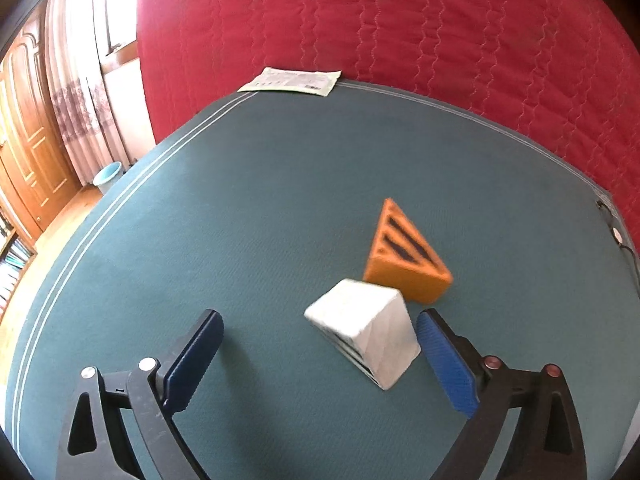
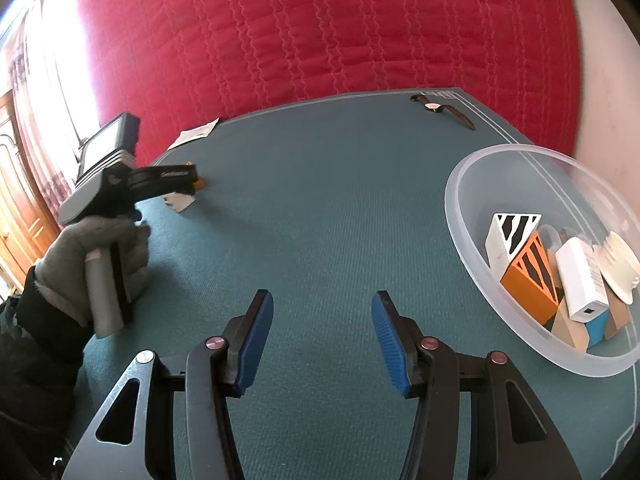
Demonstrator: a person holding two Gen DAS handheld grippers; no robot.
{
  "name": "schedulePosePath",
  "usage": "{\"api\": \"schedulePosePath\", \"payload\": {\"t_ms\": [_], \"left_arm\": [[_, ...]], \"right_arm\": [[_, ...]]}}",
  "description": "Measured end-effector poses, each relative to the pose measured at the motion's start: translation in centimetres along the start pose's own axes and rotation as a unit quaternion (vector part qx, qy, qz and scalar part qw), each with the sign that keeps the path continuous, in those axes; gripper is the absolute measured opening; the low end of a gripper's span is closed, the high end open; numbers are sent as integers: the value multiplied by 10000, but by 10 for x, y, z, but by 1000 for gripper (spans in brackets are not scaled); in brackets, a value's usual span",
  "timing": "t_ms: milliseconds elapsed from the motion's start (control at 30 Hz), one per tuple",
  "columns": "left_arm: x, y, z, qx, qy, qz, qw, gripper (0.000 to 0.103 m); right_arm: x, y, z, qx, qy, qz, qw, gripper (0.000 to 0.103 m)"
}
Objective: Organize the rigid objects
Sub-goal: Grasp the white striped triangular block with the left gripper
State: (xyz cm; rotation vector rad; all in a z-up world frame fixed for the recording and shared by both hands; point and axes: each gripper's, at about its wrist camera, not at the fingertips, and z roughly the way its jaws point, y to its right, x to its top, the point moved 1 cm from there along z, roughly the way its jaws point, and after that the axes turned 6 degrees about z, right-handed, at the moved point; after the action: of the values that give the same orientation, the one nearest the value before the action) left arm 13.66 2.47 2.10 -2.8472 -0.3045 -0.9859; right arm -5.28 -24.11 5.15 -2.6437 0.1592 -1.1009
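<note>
Blocks: several already lie in the clear bowl (image 2: 472, 248); a white block (image 1: 364, 336) and orange block (image 1: 404, 256) remain on the surface (image 1: 260, 220). Left hand-held gripper (image 1: 320, 360) gapes wide around the white one, not gripping; right hand-held gripper (image 2: 322, 338) is part-open, empty.

Bare mat (image 2: 320, 208) open mid-table; bowl (image 2: 472, 248) blocks right, orange wedge (image 1: 408, 264) touching behind white block (image 1: 364, 336)

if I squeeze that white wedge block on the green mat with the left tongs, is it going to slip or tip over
The white wedge block looks rigid, with slots in one face, so probably hollow and light. Its sloped faces may let it squirt out of the pads unless they close on parallel sides. It lies inside the open left tongs, near one pad, so closing will likely nudge it sideways, possibly towards the orange wedge.
</note>
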Motion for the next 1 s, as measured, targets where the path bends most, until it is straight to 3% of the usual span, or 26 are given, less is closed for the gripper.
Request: {"api": "schedulePosePath", "payload": {"t_ms": [233,533,767,1000], "left_arm": [[-8,-20,-6,-25,46,243,9997,95],[-9,-19,-7,-329,154,665,9971,63],[-7,-14,-9,-716,278,1004,9920,31],[-9,-25,-13,-966,320,803,9916,31]], "right_arm": [[0,-2,3,-30,-22,-11,10000,53],[-1,-7,5,-111,-95,-77,9999,53],[-3,-12,15,-115,-290,-107,9995,53],[6,-24,24,-142,-417,-216,9988,53]]}}
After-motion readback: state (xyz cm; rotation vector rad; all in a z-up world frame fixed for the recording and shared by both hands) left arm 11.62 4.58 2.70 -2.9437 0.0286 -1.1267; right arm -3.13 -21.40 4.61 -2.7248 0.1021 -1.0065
